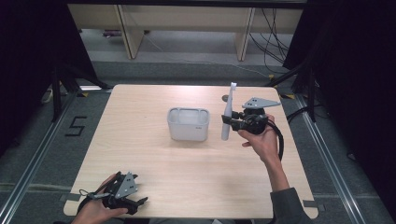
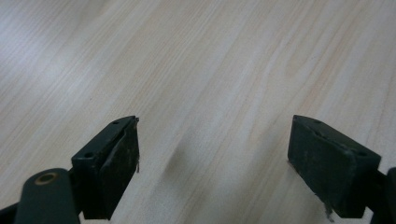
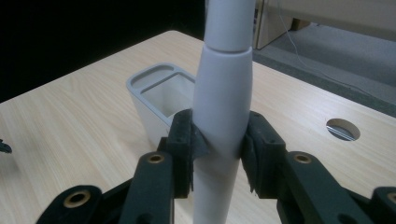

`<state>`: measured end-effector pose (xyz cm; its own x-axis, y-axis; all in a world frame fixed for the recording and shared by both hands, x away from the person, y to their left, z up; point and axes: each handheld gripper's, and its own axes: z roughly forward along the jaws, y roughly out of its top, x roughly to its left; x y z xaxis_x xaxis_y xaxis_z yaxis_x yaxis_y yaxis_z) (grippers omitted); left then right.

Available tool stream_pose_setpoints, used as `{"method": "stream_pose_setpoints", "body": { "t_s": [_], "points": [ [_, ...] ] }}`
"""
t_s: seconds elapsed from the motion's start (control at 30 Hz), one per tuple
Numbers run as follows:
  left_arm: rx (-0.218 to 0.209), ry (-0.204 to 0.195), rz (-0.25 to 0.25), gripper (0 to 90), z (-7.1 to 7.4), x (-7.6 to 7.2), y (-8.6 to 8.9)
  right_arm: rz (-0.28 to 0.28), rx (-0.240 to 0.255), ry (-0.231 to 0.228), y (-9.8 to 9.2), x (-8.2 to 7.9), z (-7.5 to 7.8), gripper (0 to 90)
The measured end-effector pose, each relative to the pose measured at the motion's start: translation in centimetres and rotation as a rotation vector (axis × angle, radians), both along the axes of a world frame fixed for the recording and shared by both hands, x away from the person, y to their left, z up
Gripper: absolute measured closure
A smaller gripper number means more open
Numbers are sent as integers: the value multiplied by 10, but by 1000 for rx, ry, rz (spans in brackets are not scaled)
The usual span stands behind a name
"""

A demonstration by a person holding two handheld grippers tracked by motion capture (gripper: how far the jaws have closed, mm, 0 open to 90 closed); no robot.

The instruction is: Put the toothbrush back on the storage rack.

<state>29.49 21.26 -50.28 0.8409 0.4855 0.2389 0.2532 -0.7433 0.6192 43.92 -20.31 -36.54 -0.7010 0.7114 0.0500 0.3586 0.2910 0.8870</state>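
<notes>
White toothbrush [image 3: 223, 107] between hand-held gripper [image 3: 219, 149] jaws

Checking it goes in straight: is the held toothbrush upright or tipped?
Upright: the toothbrush stands near vertical, head up, clamped in the right claw.

A black "5" [image 1: 75, 126] stands on the grey floor [image 1: 42, 154] left of the table [image 1: 140, 154]. A small dark mark sits on the front of the grey holder [image 1: 187, 124] on the table, too small to read.
</notes>
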Motion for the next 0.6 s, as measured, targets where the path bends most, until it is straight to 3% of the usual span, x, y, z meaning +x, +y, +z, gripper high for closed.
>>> {"method": "stream_pose_setpoints", "body": {
  "t_s": [0.33, 0.43, 0.47, 0.57, 0.6],
  "points": [
    [-2, 0, 2, 164, 0, 0, 0, -6, 1, -13, 4, 5, 8, 669],
    [-4, -1, 2, 164, 0, -1, 0, -12, 21, 11, 6, 6, 10, 669],
    [-3, -1, 2, 164, 0, -1, 0, -6, 11, -15, 6, 7, 11, 669],
    [-9, 0, 5, 163, 0, -1, 0, -15, 27, 9, 9, 7, 14, 669],
    [-8, 0, 4, 164, 0, -1, 0, -10, 25, -15, 11, 10, 15, 669]
  ]
}}
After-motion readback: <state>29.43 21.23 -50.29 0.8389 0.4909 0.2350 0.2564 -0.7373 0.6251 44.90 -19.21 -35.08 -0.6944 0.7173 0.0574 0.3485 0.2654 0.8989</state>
